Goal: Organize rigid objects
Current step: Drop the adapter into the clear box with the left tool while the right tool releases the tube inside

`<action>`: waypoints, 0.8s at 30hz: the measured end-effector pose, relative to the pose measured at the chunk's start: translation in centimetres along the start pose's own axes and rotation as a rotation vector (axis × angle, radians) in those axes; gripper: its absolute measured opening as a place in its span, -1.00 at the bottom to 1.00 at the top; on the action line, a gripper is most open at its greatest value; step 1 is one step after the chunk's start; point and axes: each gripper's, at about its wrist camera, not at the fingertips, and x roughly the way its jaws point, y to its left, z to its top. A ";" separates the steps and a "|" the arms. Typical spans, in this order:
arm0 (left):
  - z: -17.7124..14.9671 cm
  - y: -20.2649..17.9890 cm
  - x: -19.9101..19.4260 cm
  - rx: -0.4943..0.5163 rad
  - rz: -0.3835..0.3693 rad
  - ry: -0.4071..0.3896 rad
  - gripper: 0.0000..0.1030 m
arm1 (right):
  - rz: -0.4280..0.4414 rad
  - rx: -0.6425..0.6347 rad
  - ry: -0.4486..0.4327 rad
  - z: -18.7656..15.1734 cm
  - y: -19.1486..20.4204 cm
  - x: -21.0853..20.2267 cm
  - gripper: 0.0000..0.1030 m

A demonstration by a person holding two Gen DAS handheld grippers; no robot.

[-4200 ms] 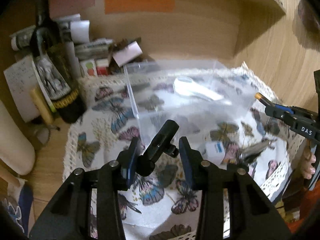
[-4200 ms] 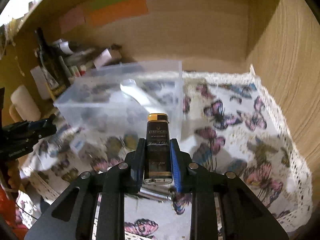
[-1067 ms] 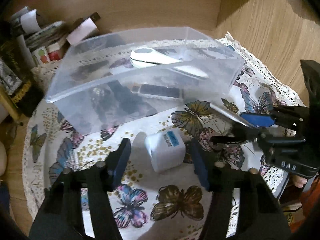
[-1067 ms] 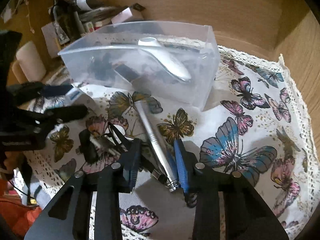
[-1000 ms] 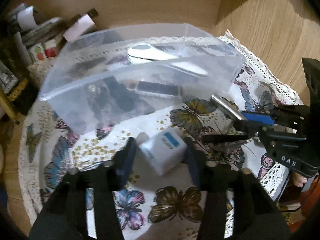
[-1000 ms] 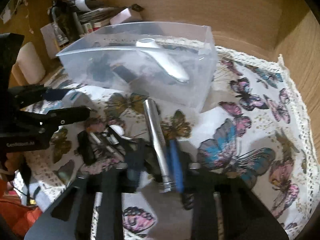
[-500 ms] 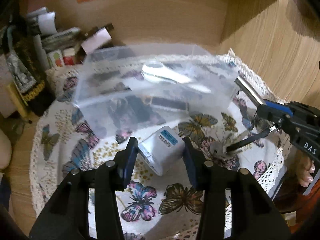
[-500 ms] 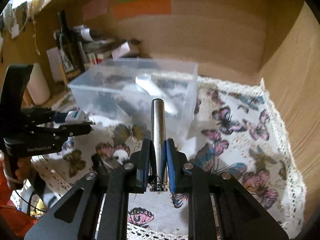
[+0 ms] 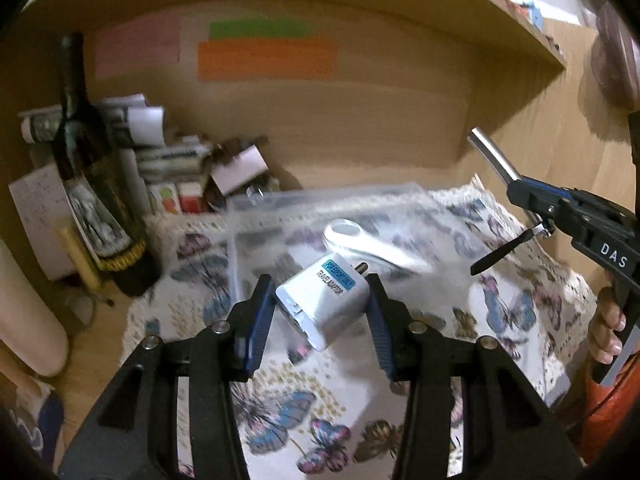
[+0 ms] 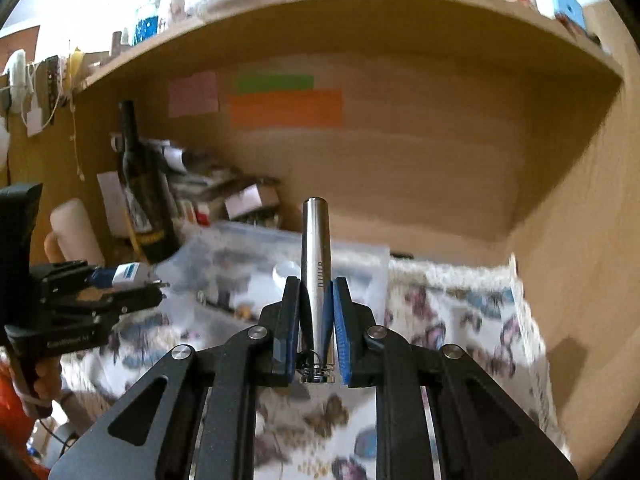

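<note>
Travel adapter (image 9: 326, 307), white with blue label: clamped tilted between your left gripper (image 9: 320, 316) pads, held above the butterfly cloth (image 9: 516, 300). Metal tube (image 10: 318, 268): pinched upright in your right gripper (image 10: 316, 328). Clear bin (image 9: 240, 232) beyond both, holding a white handled item (image 9: 368, 244).

Both tongs raised and clamped — left tongs (image 9: 320, 312) around a load, right tongs (image 10: 316, 320) likewise.

In front of you a white butterfly-print cloth with a lace edge (image 9: 304, 392) covers the wooden desk surface (image 9: 100, 320). On the cloth stands a clear plastic storage box (image 9: 280, 216). Beside the cloth, at the back left, a dark wine bottle (image 9: 96, 200) stands among stacked papers and small boxes (image 9: 168, 160).
</note>
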 end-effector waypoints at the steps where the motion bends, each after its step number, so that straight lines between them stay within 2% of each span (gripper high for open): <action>1: 0.4 0.2 0.0 -0.001 0.006 -0.008 -0.13 | 0.000 -0.005 -0.008 0.4 0.2 0.2 -0.72; 5: 1.9 1.1 0.3 -0.007 0.027 -0.021 -0.13 | 0.005 -0.033 -0.026 1.9 1.0 1.5 -0.72; 9: 2.7 1.5 1.6 0.003 0.051 -0.009 -0.13 | 0.026 -0.031 0.000 2.4 1.1 3.9 -0.72; 18: 2.0 2.3 7.6 0.008 0.050 0.128 -0.13 | 0.080 -0.038 0.181 0.4 1.7 10.3 -0.72; 24: 1.6 1.8 9.3 0.023 0.036 0.160 -0.13 | 0.117 -0.061 0.276 -1.0 2.1 12.9 -0.72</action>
